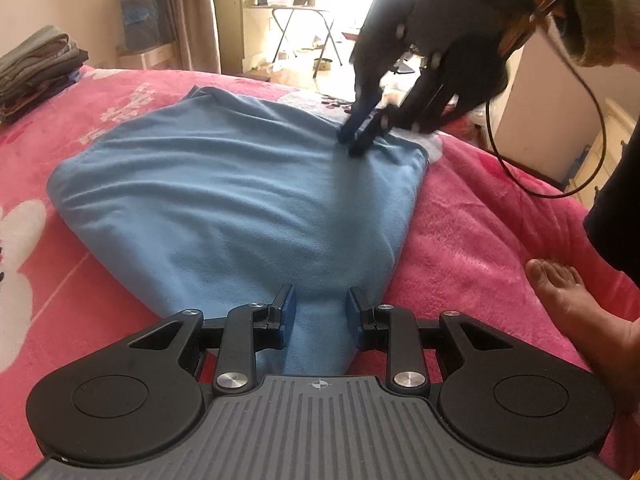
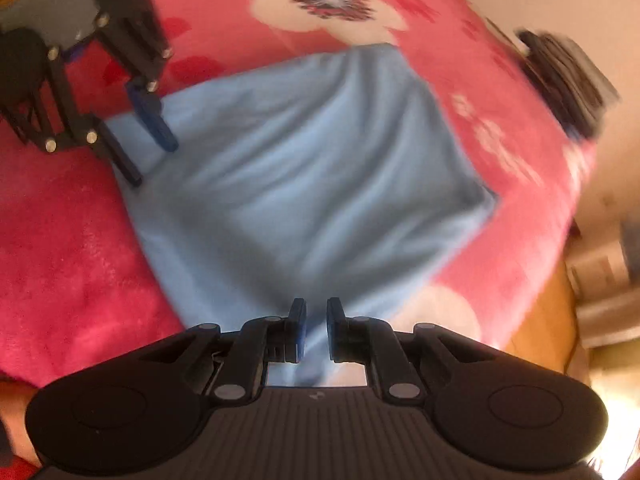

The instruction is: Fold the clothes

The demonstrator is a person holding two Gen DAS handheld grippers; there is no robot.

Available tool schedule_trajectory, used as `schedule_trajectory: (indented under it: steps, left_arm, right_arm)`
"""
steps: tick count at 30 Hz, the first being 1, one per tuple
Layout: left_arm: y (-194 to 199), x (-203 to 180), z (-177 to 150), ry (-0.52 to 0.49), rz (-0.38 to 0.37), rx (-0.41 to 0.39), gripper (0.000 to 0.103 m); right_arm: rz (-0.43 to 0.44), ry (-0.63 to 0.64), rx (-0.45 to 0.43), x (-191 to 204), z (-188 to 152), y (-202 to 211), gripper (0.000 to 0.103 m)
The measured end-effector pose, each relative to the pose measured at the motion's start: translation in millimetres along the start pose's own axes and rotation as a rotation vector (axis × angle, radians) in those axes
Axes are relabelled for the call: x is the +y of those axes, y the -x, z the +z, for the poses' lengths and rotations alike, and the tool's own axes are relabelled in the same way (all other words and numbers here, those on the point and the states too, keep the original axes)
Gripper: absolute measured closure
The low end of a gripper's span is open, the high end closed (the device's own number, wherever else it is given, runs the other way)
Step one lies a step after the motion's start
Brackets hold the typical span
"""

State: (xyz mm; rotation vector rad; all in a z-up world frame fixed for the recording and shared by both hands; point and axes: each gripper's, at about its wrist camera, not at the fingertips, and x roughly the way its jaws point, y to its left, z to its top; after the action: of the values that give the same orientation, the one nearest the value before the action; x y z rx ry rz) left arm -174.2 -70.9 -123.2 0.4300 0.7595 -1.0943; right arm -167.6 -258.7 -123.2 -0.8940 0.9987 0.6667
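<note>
A light blue fleece garment (image 1: 240,192) lies partly folded on a pink flowered blanket (image 1: 488,224). In the left wrist view my left gripper (image 1: 320,310) is shut on the near end of the garment, which bunches into a narrow strip between its blue pads. My right gripper (image 1: 358,140) comes down from the upper right and pinches the garment's far right corner. In the blurred right wrist view the garment (image 2: 312,168) spreads ahead of my right gripper (image 2: 317,322), a fold of cloth running between its nearly closed pads. My left gripper (image 2: 154,160) stands at the garment's far left corner.
A stack of folded clothes (image 1: 36,68) sits at the bed's far left edge, also seen as the dark stack (image 2: 564,80). A person's bare foot (image 1: 568,300) rests on the blanket at right. A black cable (image 1: 596,128) loops from the right gripper. A folding table (image 1: 304,20) stands beyond the bed.
</note>
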Motion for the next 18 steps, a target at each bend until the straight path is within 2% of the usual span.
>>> schedule_trajectory:
  steps: [3, 5, 7, 11, 13, 15, 18]
  left_arm:
    - [1.6, 0.4, -1.6, 0.021, 0.002, -0.005, 0.076]
    - [2.7, 0.5, -2.9, 0.028, 0.001, -0.007, 0.076]
    - [3.4, 0.6, -4.0, 0.022, -0.002, -0.006, 0.075]
    - [3.9, 0.0, -6.2, 0.014, -0.005, -0.001, 0.075]
    - [4.3, -0.1, -7.0, 0.014, -0.005, -0.003, 0.075]
    - [4.9, 0.2, -8.0, 0.025, -0.005, -0.005, 0.075]
    - [6.1, 0.5, -9.9, 0.032, -0.010, -0.005, 0.075]
  right_arm:
    - [-0.022, -0.072, 0.060, -22.3, -18.4, -7.3, 0.093]
    - [-0.122, -0.045, 0.116, -33.7, -23.9, -1.5, 0.093]
    - [-0.151, -0.033, 0.085, -39.8, -15.8, 6.9, 0.093]
    - [-0.085, -0.046, -0.094, -37.2, 16.4, 3.5, 0.093]
    - [-0.102, -0.001, -0.056, -38.0, 16.3, -20.8, 0.093]
    - [-0.151, -0.028, -0.010, -50.2, 8.8, -33.3, 0.093]
    - [-0.169, -0.065, -0.054, -60.3, 14.6, -17.9, 0.094]
